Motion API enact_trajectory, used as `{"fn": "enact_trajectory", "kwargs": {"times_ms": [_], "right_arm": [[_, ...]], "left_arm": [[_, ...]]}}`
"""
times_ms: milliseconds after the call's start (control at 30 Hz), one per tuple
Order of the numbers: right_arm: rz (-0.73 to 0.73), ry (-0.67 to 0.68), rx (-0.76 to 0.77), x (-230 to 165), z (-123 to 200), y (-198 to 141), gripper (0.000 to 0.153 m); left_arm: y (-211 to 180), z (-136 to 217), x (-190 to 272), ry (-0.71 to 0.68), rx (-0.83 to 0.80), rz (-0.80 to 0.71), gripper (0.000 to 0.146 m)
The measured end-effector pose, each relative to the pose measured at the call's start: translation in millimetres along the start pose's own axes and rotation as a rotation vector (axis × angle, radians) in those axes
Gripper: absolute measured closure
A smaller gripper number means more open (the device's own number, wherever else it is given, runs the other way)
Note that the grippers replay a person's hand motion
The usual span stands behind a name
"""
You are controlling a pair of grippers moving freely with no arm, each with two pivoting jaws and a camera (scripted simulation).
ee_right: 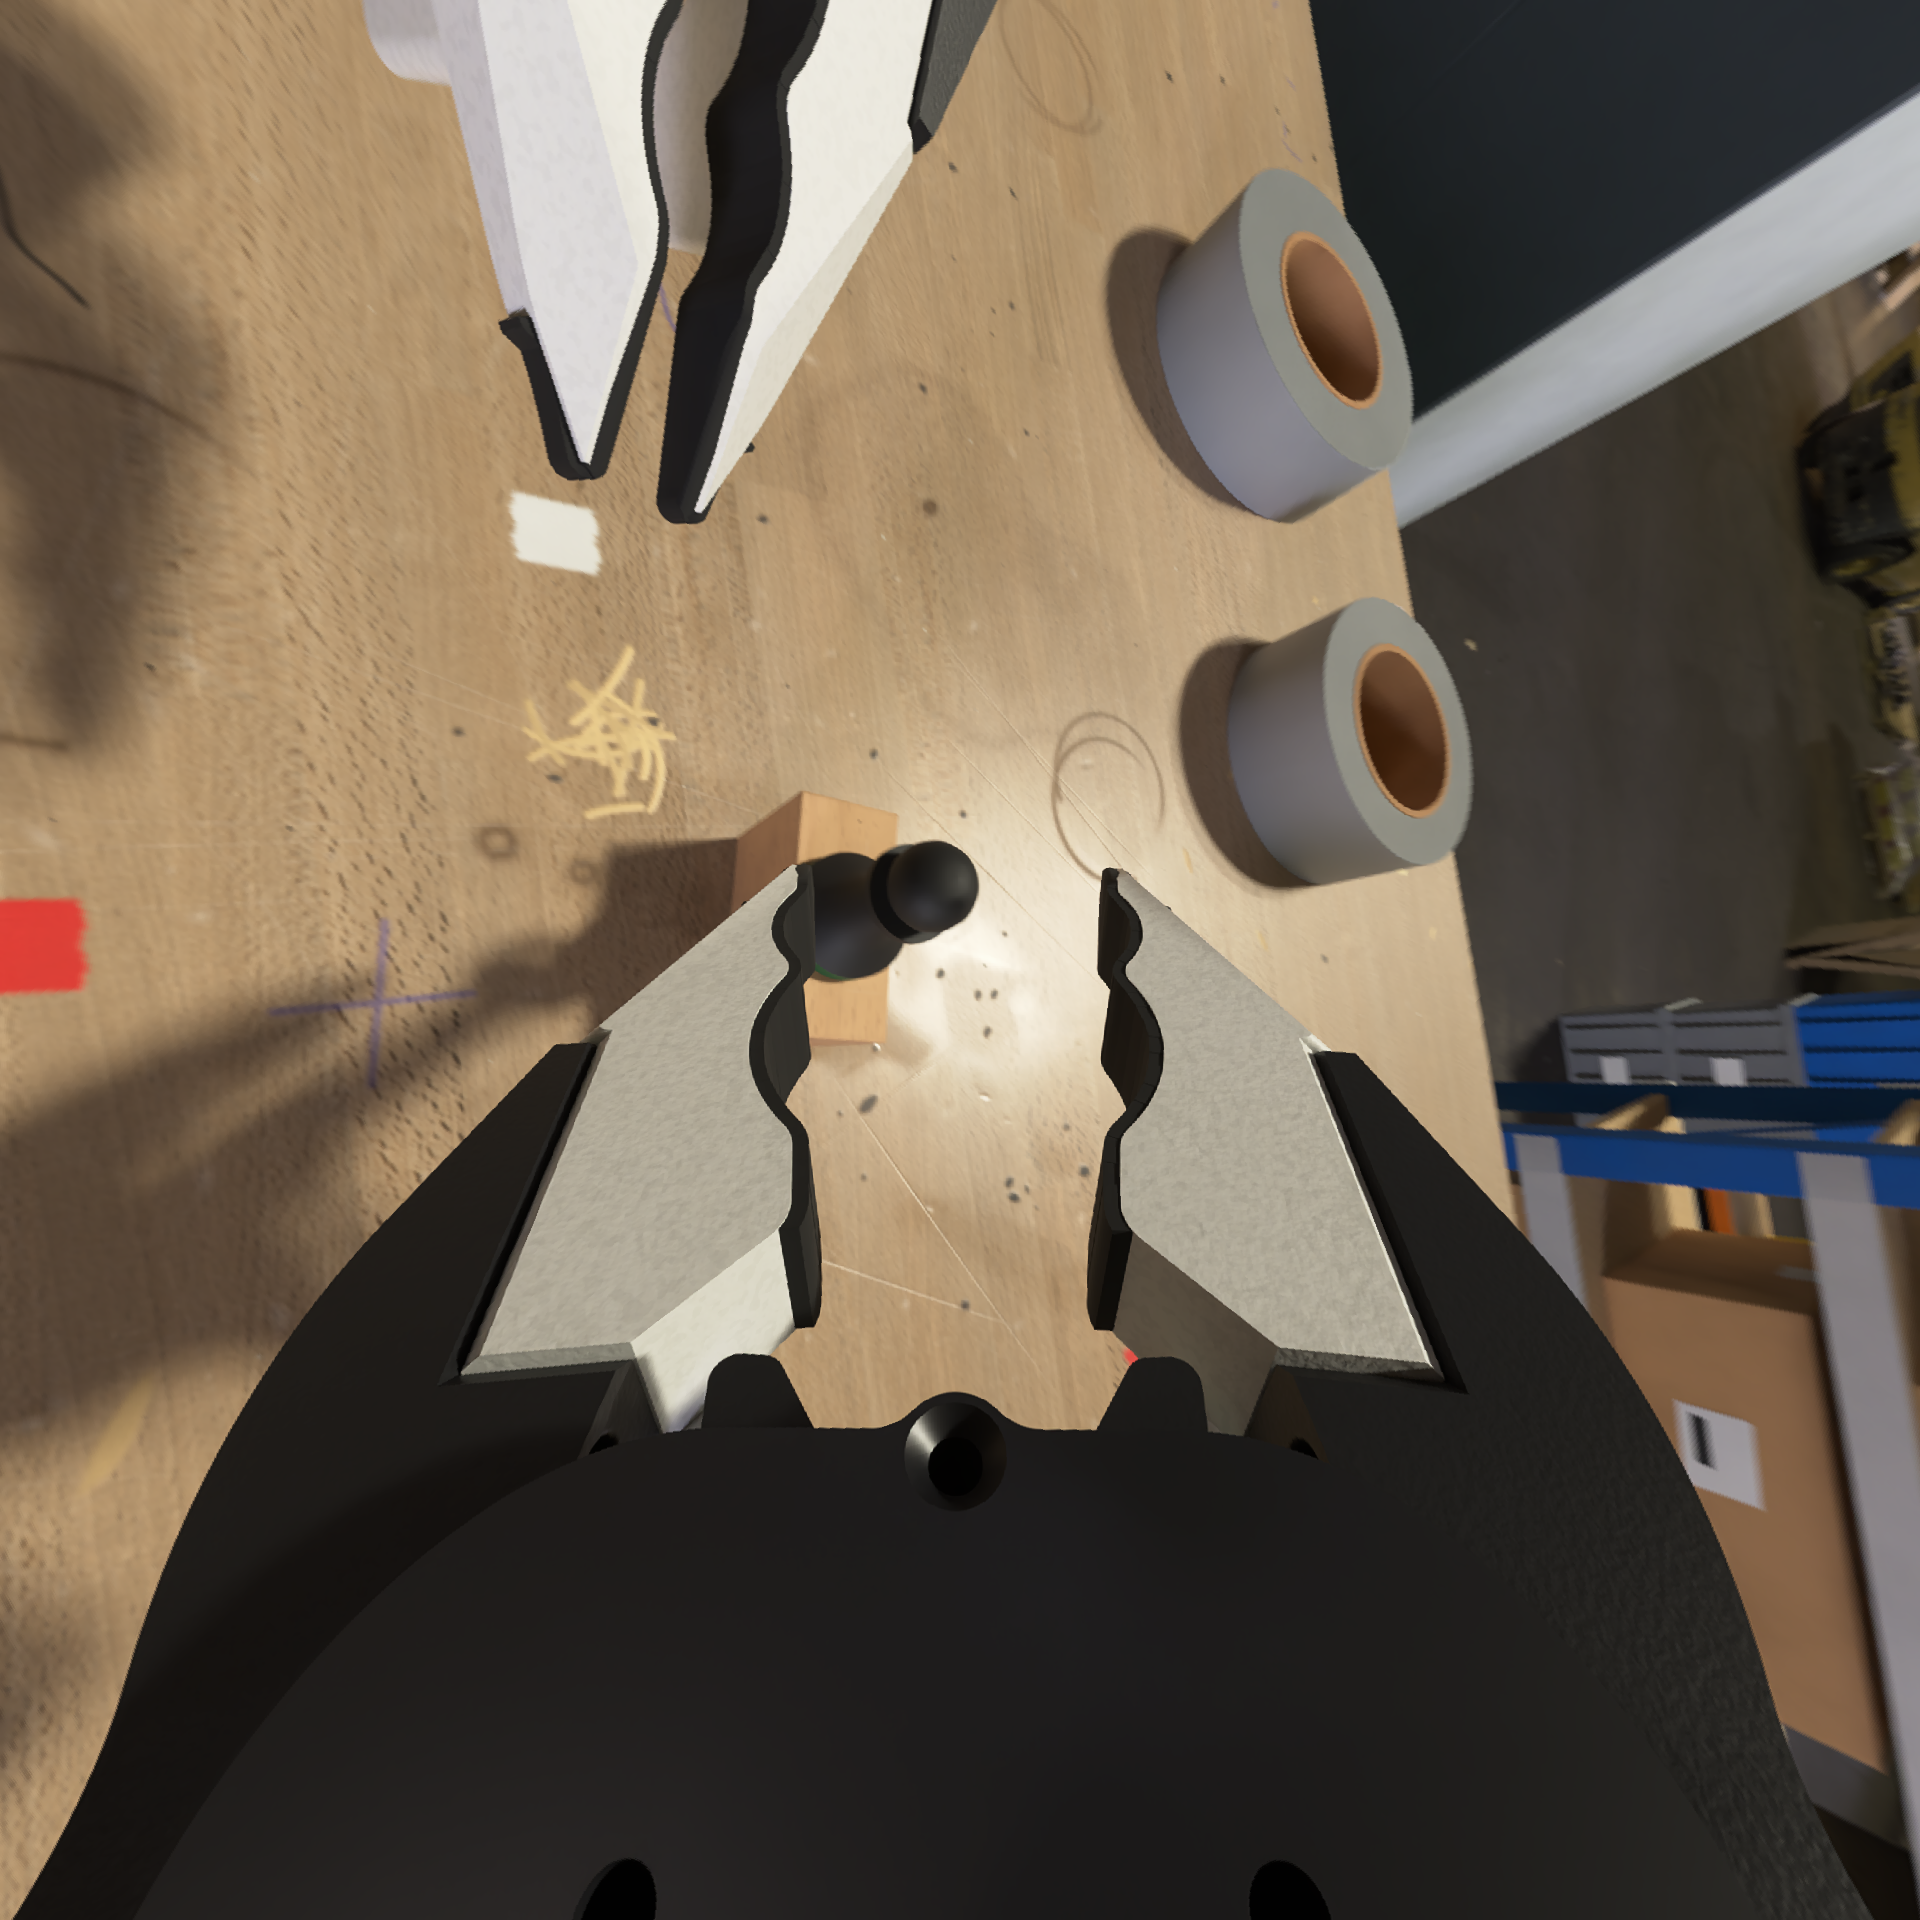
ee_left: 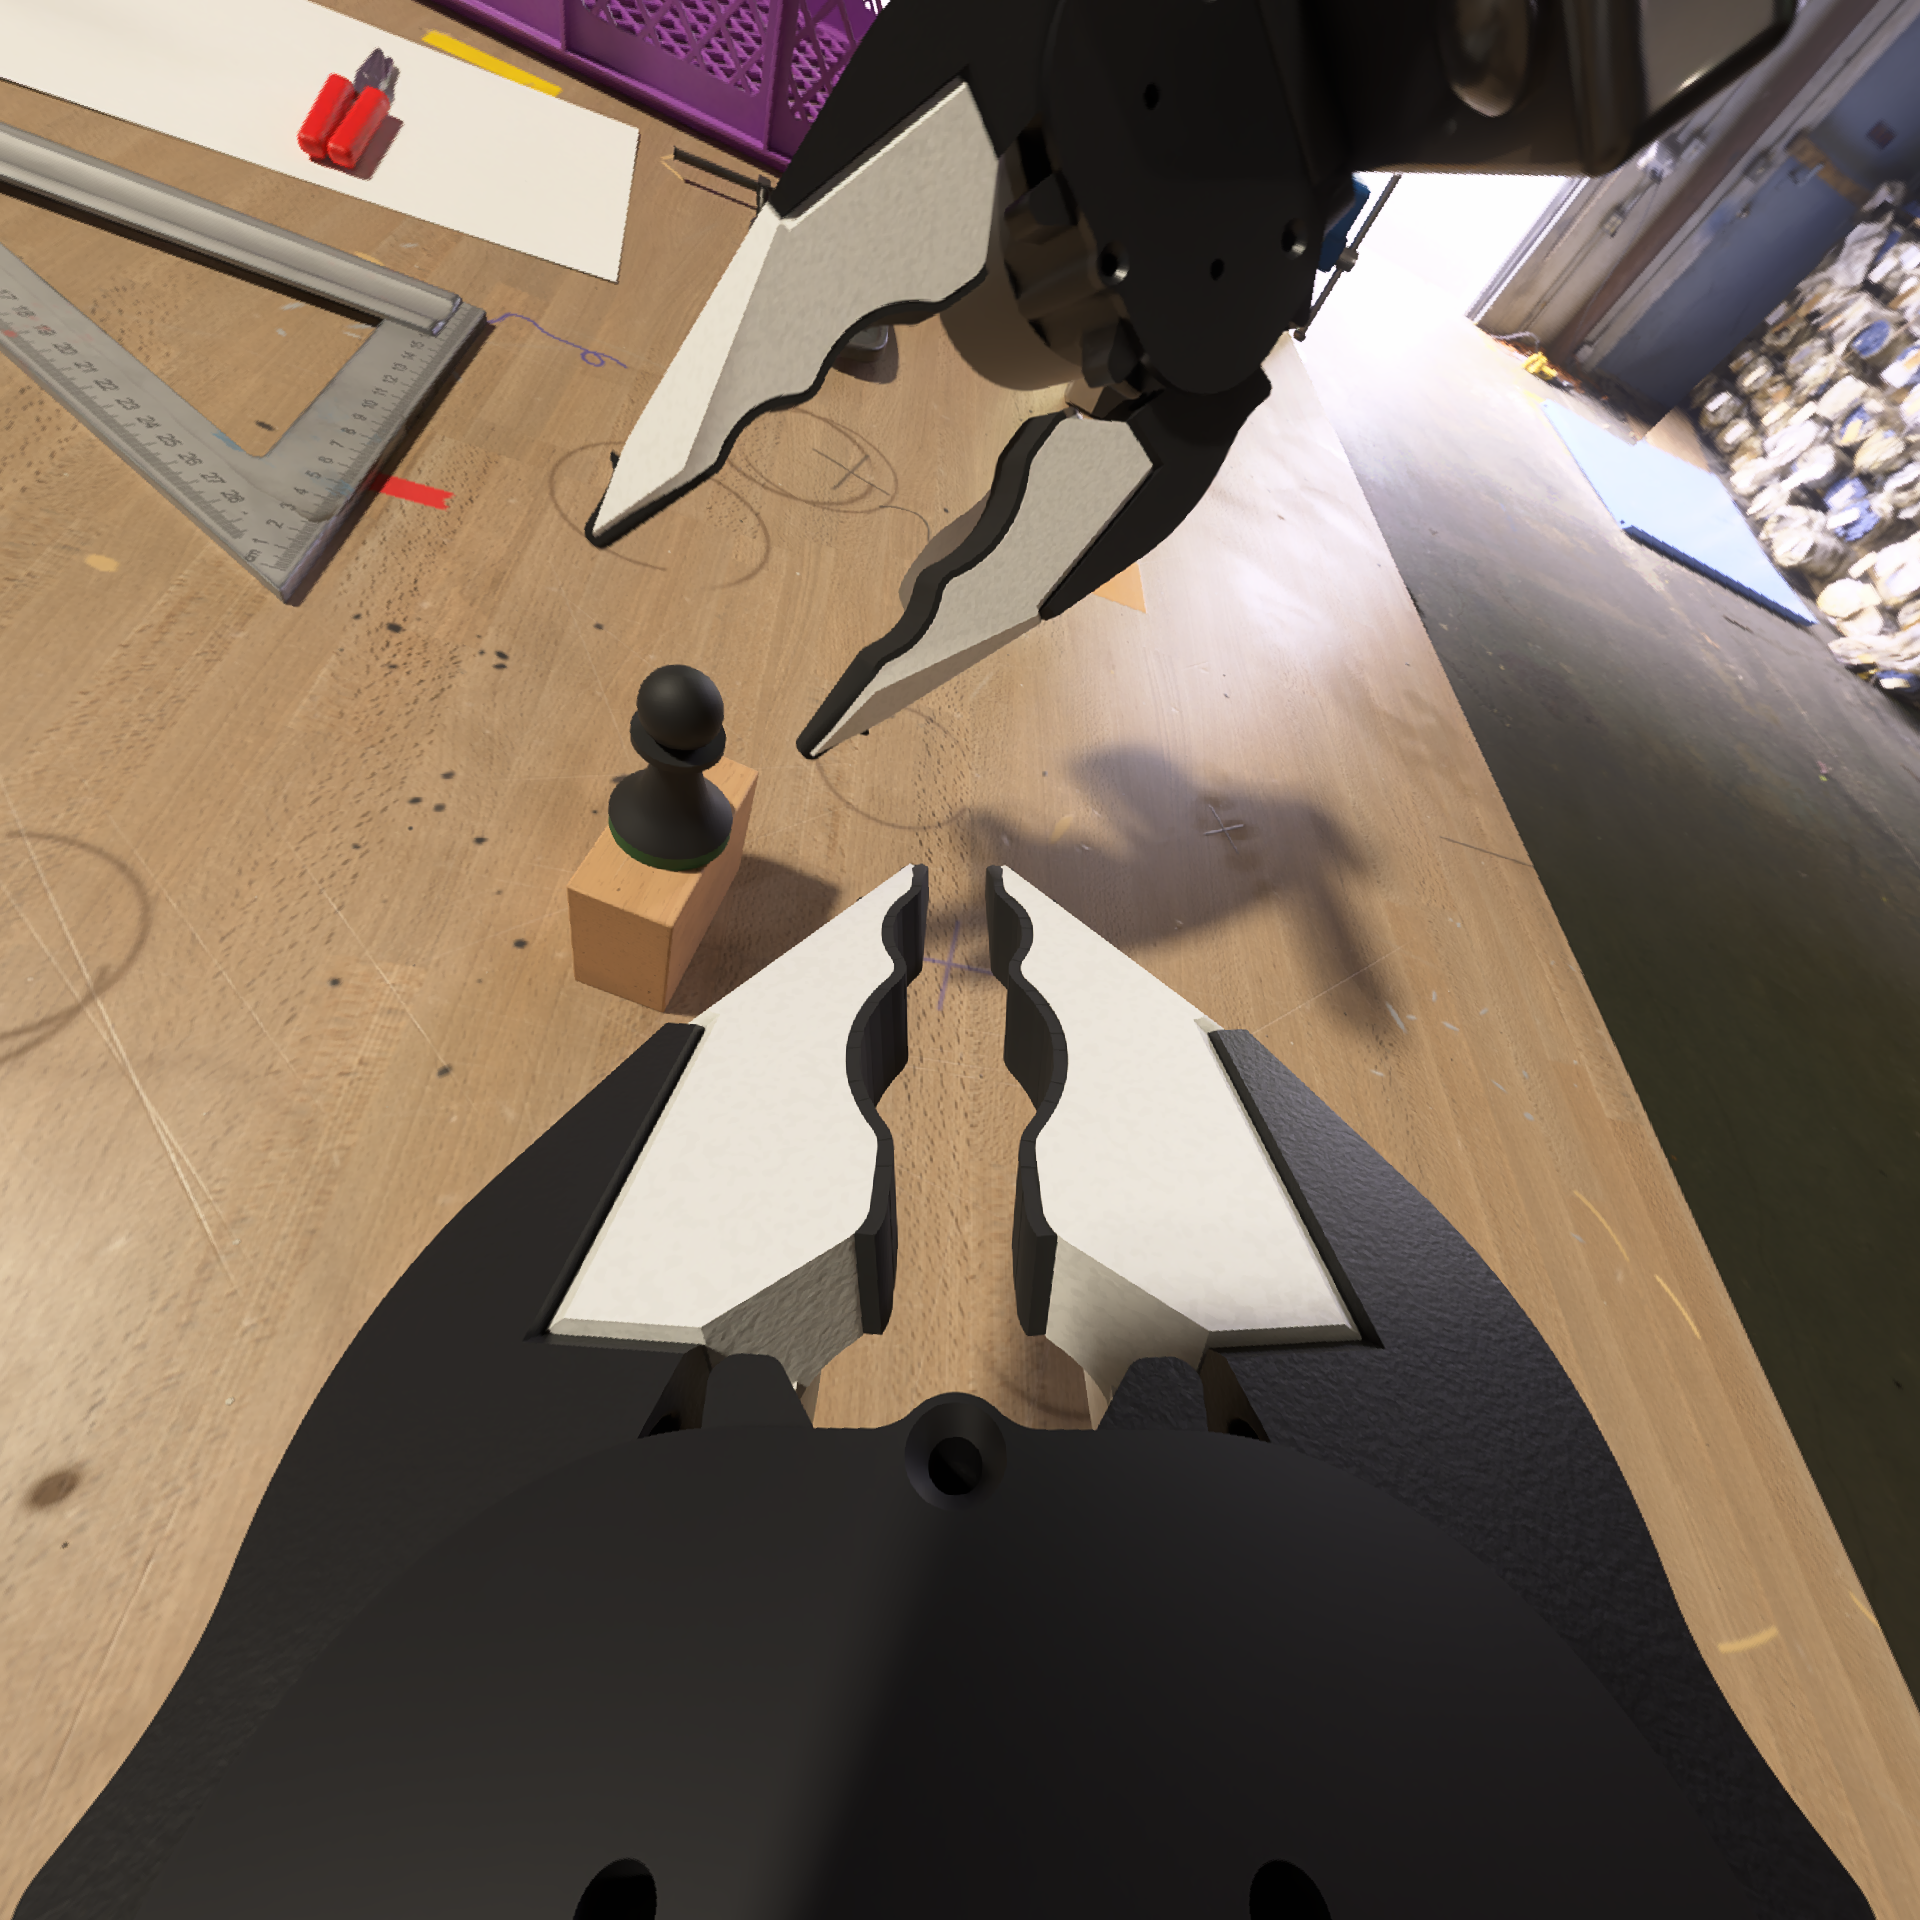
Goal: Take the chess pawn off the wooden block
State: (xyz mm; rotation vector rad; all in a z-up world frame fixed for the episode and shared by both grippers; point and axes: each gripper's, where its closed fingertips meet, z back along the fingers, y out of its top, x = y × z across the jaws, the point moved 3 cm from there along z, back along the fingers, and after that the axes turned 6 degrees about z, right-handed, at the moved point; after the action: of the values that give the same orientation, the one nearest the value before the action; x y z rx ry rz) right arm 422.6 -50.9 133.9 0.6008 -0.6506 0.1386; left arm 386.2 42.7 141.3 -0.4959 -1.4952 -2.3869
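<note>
A black chess pawn (ee_left: 675,769) stands upright on a small wooden block (ee_left: 634,925) on the wooden table. My left gripper (ee_left: 956,873) is nearly shut and empty, just right of the block, with its tips near the table. My right gripper (ee_left: 704,642) is open and hangs above and behind the pawn, tips pointing down. In the right wrist view my right gripper (ee_right: 951,878) looks down on the pawn (ee_right: 914,894) and block (ee_right: 831,831). The pawn's head lies between the open fingers, close to the left finger. The left gripper (ee_right: 629,488) shows beyond.
A metal square ruler (ee_left: 312,468), a white sheet (ee_left: 499,177) with red-handled pliers (ee_left: 348,120) and a purple crate (ee_left: 707,52) lie far left. Two grey tape rolls (ee_right: 1288,343) (ee_right: 1351,738) stand near the table edge. A cardboard box (ee_right: 1745,1455) sits beyond that edge.
</note>
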Motion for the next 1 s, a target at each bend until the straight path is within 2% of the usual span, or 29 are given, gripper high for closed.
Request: {"fn": "enact_trajectory", "kwargs": {"times_ms": [100,200,333,400,500,633,767,1000], "right_arm": [[0.008,-0.037,-0.033,6.7,4.2,-3.7,0.095],[-0.046,-0.034,-0.007,13.3,8.8,-10.1,0.093],[-0.019,-0.008,0.006,8.6,15.1,-5.3,0.086],[-0.009,-0.003,-0.002,7.9,15.9,-6.4,0.085],[-0.057,-0.006,0.026,13.5,18.4,-12.8,0.094],[-0.104,0.068,0.094,6.0,8.7,-11.6,0.124],[-0.142,0.117,0.092,-3.0,-13.1,-12.8,0.127],[-0.174,0.123,0.11,-1.2,-21.8,-13.9,0.129]], "left_arm": [[1.5,-2.1,-0.9,0.013,0.003,-0.006,0.134],[5.6,0.1,0.6,0.025,0.021,-0.019,0.132],[11.0,-0.4,5.1,0.001,0.039,-0.031,0.126],[13.7,-3.2,2.5,0.039,0.032,-0.05,0.126],[20.7,-7.4,-2.1,0.13,0.006,-0.119,0.125],[32.0,-12.6,-10.8,0.231,-0.034,-0.205,0.12],[30.9,-22.1,-19.7,0.259,-0.122,-0.234,0.118],[32.0,-26.0,-28.4,0.169,-0.098,-0.184,0.125]]}}
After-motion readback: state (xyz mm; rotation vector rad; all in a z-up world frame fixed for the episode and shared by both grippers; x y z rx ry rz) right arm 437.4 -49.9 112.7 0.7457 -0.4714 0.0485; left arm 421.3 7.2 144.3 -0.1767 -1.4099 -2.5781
